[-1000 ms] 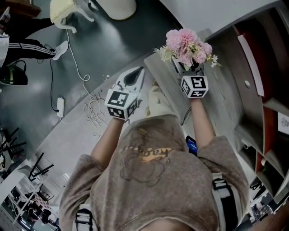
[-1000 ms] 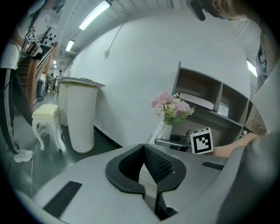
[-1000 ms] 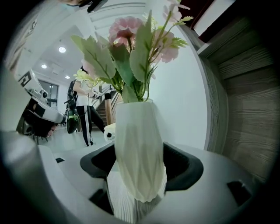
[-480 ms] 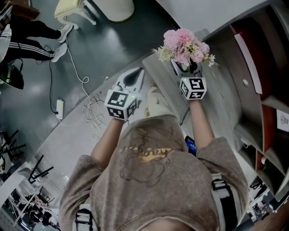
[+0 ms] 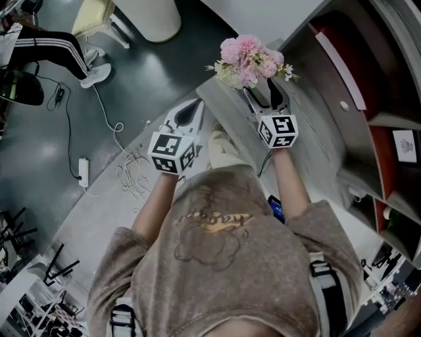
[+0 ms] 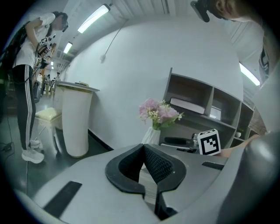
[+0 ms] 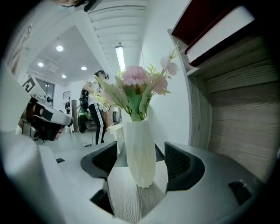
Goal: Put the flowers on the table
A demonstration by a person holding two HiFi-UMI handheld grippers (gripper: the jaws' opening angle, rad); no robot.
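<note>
A bunch of pink flowers [image 5: 247,58] in a white ribbed vase [image 7: 140,153] stands upright on the grey wooden table [image 5: 316,138], near its far left corner. My right gripper [image 5: 268,99] is open just behind it. In the right gripper view the vase stands between the two black pads [image 7: 177,164] with a gap on each side. My left gripper [image 5: 191,112] hangs off the table's left edge, shut and empty. Its own view shows the flowers [image 6: 158,113] further ahead.
A shelf unit [image 5: 368,85] with red and white panels rises along the table's right side. On the dark floor at the left are a white round bin [image 5: 148,13], a cream chair [image 5: 92,16], cables [image 5: 131,171] and a person's striped trouser leg [image 5: 52,49].
My right gripper has opened and drawn back from the vase. The flowers now stand free on the table, ahead of the jaws. The left gripper has barely moved.
</note>
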